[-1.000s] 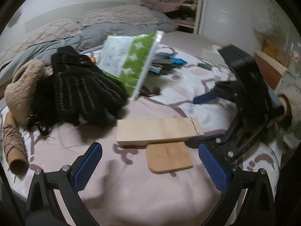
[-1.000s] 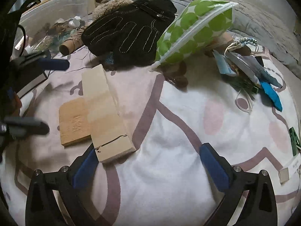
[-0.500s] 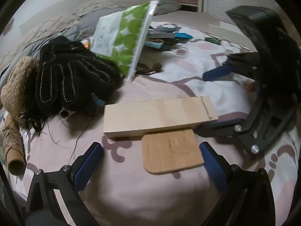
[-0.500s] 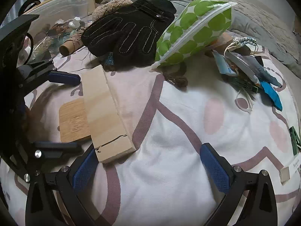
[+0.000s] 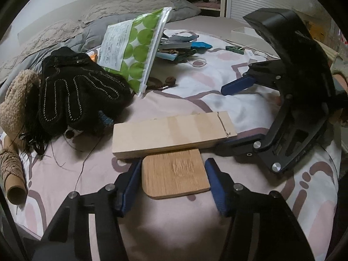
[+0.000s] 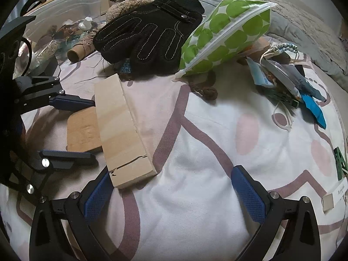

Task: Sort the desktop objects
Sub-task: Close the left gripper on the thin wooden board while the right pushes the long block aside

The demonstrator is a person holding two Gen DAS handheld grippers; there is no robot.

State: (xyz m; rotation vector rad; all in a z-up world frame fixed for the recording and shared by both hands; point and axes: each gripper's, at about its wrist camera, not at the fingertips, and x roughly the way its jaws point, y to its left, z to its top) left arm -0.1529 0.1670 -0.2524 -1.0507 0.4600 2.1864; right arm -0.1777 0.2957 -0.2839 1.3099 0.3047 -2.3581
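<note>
Jaws of the left gripper (image 5: pixel 173 184) drawn in from a wide spread a second ago, now narrow, blue pads hugging both side edges of the small board (image 5: pixel 175 175); looks like contact on each side. Camera also pushed in lower and closer than before. Reads as a pick of that board just begun, first item of the sort, nothing lifted yet. Lying flat on the bedsheet (image 5: pixel 71 200), far edge tucked under the wood block (image 5: pixel 171 137), rounded corners facing the camera, short and nearly square, so no strong long axis. Long axis of the block running left to right across the view, cracked end pointing right toward the right gripper (image 5: pixel 233 115), one of its fingers just beside that end. Behind it, untouched: black glove (image 5: pixel 74 91) and green dotted pouch (image 5: pixel 132 50); cardboard tube (image 5: pixel 13 178) off at the left edge. Over to the right wrist view: right gripper (image 6: pixel 174 193) held wide apart, nothing between the pads, near pad just beside the block's cracked end, barely moved since a second ago. Wood block (image 6: pixel 121 134) here pointing away from the camera toward the black glove (image 6: pixel 150 34), cracked end nearest. Left gripper (image 6: pixel 93 128) arriving from the left, one finger along each side of the small board (image 6: pixel 83 129). Likely snag: board pinned under the block, so a pull could drag the block along.
</note>
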